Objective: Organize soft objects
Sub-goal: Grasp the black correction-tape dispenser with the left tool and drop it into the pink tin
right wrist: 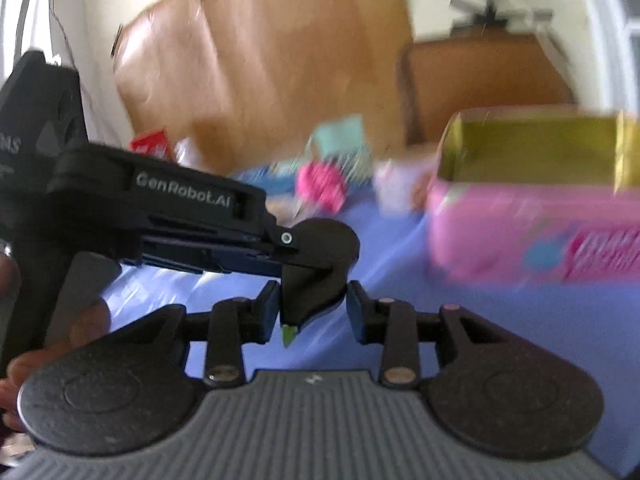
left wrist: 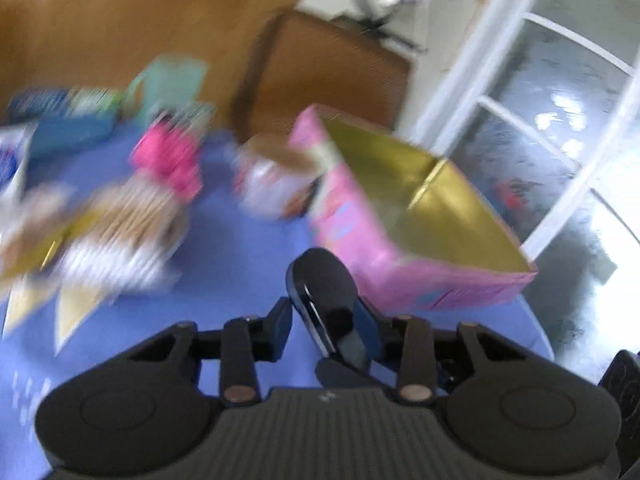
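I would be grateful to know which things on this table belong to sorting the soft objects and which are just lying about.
Likely for the job (the view is blurred):
pink box with gold lining
magenta soft thing
striped soft thing

Just lying about:
teal container
white tub
blue pack
brown cardboard

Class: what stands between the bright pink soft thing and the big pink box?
A blurred white container with a brownish top, between the bright pink soft thing and the pink box. Both wrist views show it.
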The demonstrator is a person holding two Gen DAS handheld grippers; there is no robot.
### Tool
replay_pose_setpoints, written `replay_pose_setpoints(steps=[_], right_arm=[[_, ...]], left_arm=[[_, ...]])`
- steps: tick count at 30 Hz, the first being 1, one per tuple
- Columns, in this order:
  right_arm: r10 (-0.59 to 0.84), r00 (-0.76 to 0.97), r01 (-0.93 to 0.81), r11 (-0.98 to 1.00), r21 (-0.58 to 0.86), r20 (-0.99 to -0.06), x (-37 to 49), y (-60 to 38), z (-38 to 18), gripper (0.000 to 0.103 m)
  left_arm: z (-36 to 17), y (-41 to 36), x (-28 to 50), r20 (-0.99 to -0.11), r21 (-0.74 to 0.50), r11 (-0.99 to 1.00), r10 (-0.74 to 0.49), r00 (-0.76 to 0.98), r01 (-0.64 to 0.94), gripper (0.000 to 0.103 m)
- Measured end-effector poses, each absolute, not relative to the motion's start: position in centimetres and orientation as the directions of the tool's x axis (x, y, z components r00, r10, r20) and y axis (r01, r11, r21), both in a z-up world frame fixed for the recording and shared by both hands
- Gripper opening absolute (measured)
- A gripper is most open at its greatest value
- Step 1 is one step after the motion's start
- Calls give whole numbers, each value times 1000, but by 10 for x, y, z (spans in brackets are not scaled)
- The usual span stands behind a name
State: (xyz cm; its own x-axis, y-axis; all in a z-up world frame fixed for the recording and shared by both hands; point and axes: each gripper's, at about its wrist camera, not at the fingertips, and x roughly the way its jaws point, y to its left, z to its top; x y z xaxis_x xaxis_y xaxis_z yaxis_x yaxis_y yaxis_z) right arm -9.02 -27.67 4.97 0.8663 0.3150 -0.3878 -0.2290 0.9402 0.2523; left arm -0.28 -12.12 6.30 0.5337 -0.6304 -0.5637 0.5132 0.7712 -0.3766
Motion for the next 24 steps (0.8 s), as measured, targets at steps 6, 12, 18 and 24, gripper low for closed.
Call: replay_pose_setpoints(steps=[6,12,18,24], right_arm=[[104,949,-69,990,126,-299,-71,-320,65,39],[-39,930,88,989,119,-365,-53,-355,51,43],[49,955,-5,989,151,-293,-68,-342,60,47],[467,789,-270,847,457,-399,-36,-301,55,47]], left_arm=[[92,-202,19,-521,-329,721,-678,519,610,35],[75,-239,31,-561,-316,737,-653,509,598,35],[93,-170,2,-449,-344,724,-686,572,598,38],[81,-47,-24,-419,-326,844,-532,736,426,39]])
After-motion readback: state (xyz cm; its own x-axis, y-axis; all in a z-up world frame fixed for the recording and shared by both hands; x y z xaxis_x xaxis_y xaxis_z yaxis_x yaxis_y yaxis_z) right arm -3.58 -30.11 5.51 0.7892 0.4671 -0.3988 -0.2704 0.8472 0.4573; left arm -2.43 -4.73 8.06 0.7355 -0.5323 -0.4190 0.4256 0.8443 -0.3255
